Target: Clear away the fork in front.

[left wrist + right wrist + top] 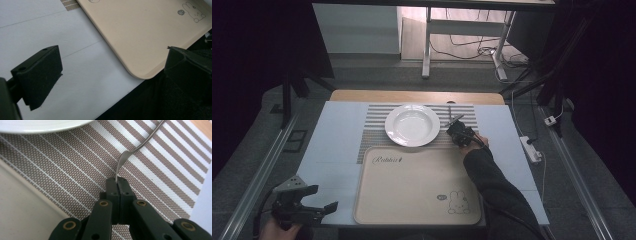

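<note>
Right gripper (117, 182) clamped tight on a thin metal utensil (140, 146), jaws pressed together over one end of it; fork or spoon, impossible to tell, since the gripped end hides between the pads. Rest of the utensil running away over the striped placemat (160, 175), just beside the white plate (412, 125), on its right side in the high view. Seems lifted a little at the far end, though hard to confirm. Plate empty and sitting on the placemat; beige tray (412, 187) with a rabbit drawing bare in front of it. Left gripper (110, 67) held wide apart with nothing between the jaws, hovering over the near left corner of the tray and the pale tablecloth (50, 25), well apart from the work. Judged as an early stage: grasp on the utensil made, carrying and setting down not yet done. Destination unclear — plate, tray, or a tidier spot beside the plate.
</note>
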Demonstrator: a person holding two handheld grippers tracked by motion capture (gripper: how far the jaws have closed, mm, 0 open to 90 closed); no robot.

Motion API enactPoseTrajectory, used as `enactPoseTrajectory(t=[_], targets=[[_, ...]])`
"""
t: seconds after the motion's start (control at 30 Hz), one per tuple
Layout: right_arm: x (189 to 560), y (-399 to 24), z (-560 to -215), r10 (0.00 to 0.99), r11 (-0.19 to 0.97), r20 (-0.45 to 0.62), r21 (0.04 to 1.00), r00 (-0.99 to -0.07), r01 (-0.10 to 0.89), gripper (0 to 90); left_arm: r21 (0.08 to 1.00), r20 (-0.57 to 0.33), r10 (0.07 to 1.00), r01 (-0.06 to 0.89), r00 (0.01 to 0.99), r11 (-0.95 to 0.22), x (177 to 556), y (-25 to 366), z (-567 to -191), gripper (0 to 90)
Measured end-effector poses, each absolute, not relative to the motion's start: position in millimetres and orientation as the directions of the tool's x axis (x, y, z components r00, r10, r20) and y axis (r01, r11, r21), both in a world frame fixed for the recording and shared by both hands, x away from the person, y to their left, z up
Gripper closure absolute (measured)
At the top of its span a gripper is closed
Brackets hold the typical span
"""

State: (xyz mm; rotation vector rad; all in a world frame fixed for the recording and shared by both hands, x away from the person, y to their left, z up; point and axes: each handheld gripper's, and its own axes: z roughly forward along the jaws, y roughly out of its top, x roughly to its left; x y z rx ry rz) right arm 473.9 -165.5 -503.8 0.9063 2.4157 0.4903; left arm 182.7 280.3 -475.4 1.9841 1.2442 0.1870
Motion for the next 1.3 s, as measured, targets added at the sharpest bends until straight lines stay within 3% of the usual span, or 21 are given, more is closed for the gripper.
enactPoseTrajectory(t=[0.37, 0.67, 1.3], targets=[[473, -177, -492, 0.740, 0.616, -0.193, 0.579, -0.644, 0.534, 90.0, 0.688, -0.275, 0.811, 0.695, 0.516, -0.208, 182, 282, -475, 0.5], [457, -188, -472, 0.748, 0.577, -0.154, 0.632, -0.646, 0.517, 90.0, 0.713, -0.289, 0.799, 0.675, 0.527, -0.187, 181, 283, -474, 0.0], [388, -195, -450, 0.654, 0.598, -0.102, 0.677, -0.750, 0.429, 90.0, 0.752, -0.287, 0.697, 0.605, 0.657, -0.261, 199, 266, -473, 0.0]])
